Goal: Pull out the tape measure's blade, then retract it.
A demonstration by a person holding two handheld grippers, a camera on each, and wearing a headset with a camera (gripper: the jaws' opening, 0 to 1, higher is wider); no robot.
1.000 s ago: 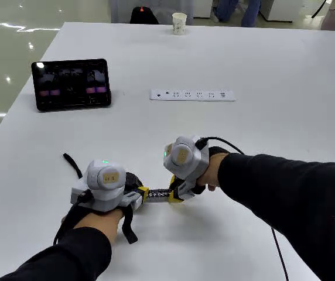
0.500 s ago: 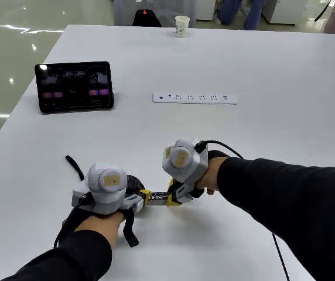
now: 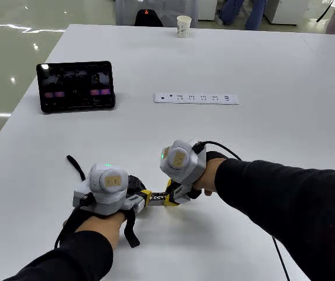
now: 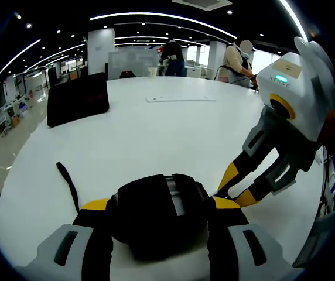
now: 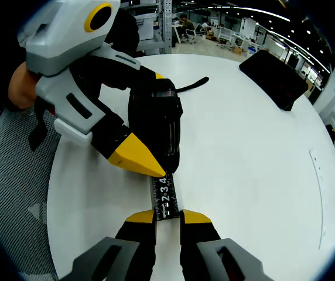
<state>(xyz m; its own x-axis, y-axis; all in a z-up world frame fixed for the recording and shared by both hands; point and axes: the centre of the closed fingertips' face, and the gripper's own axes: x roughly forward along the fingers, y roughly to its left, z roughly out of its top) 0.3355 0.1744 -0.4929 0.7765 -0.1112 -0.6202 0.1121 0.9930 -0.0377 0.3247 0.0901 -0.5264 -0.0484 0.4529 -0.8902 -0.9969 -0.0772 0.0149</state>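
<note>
Shorter now, that bare stretch of blade (image 5: 164,199) than 1 second ago: the right gripper (image 5: 167,219) has closed in on the black tape measure (image 5: 154,126). By my reading the retract is under way and nearly home. Only the 2, 3 and 4 marks show between body and tip. Right jaws pinch the blade's end, and the left gripper (image 4: 161,204) clamps the tape measure from both sides, down near the front of the white table (image 3: 243,70). A black strap (image 3: 74,167) trails off to the left. Further out sit a power strip (image 3: 195,98), a dark tablet (image 3: 75,86) and a paper cup (image 3: 183,26).
</note>
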